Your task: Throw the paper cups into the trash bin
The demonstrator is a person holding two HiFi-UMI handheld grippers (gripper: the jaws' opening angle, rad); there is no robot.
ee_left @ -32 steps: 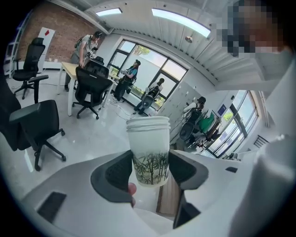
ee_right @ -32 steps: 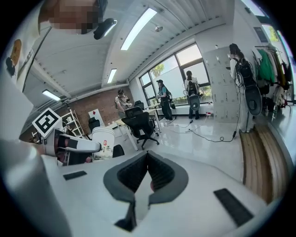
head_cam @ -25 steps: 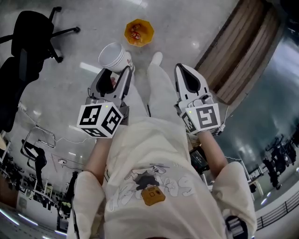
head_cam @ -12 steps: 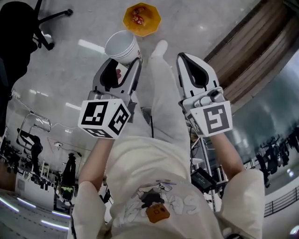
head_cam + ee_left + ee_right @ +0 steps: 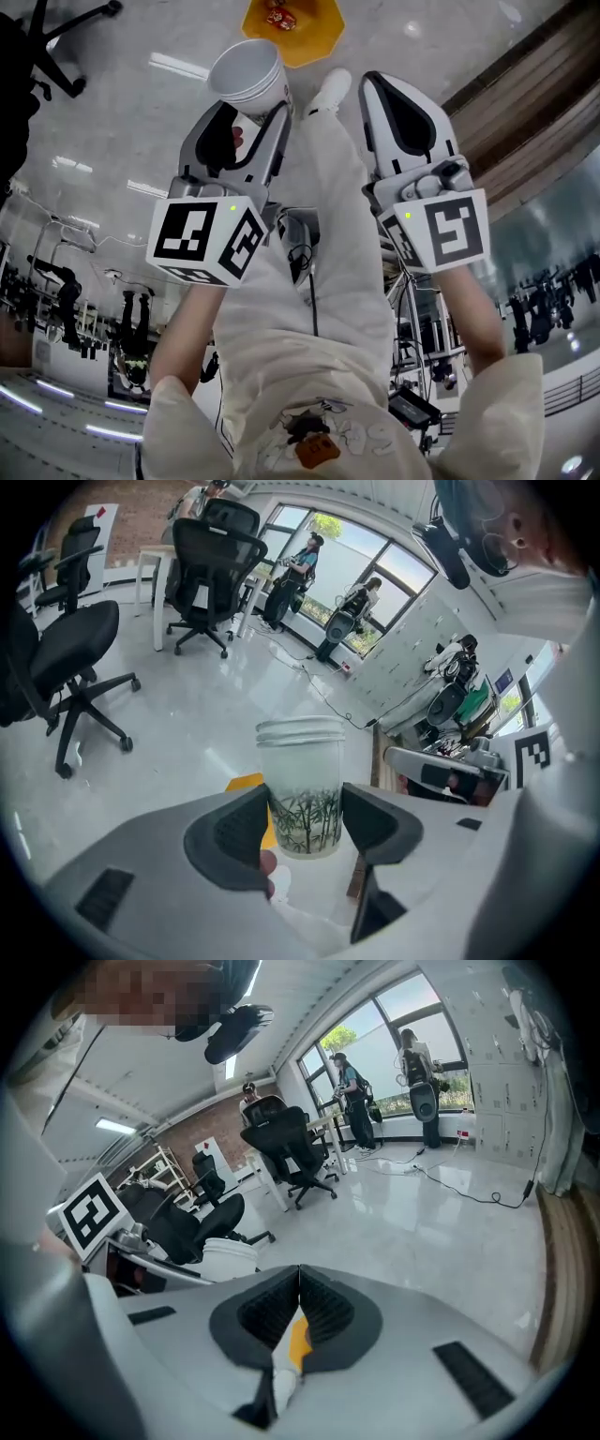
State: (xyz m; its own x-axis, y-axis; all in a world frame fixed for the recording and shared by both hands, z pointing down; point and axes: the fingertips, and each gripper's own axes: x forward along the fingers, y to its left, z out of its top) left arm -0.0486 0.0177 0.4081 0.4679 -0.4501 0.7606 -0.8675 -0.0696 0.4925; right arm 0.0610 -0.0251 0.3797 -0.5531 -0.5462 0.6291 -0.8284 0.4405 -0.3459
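Observation:
A white paper cup (image 5: 248, 75) with a bamboo print sits upright between the jaws of my left gripper (image 5: 251, 111), which is shut on the cup's lower half (image 5: 302, 803). An orange trash bin (image 5: 292, 23) holding some red scraps stands on the floor just beyond the cup, cut off by the top edge of the head view. A sliver of its orange rim (image 5: 246, 785) shows behind the cup. My right gripper (image 5: 380, 82) hangs beside the left one, its jaws shut with nothing in them (image 5: 299, 1283). The held cup (image 5: 230, 1255) also shows at the left of the right gripper view.
The floor is glossy grey. Black office chairs (image 5: 47, 37) stand to the left, with more (image 5: 80, 658) further off. A wooden strip (image 5: 534, 103) runs along the right. People (image 5: 305, 560) stand by the far windows. The person's leg and white shoe (image 5: 328, 89) lie between the grippers.
Both grippers and the cup have moved forward toward the orange bin, which has slid to the top edge of the head view. The grip on the cup is unchanged.

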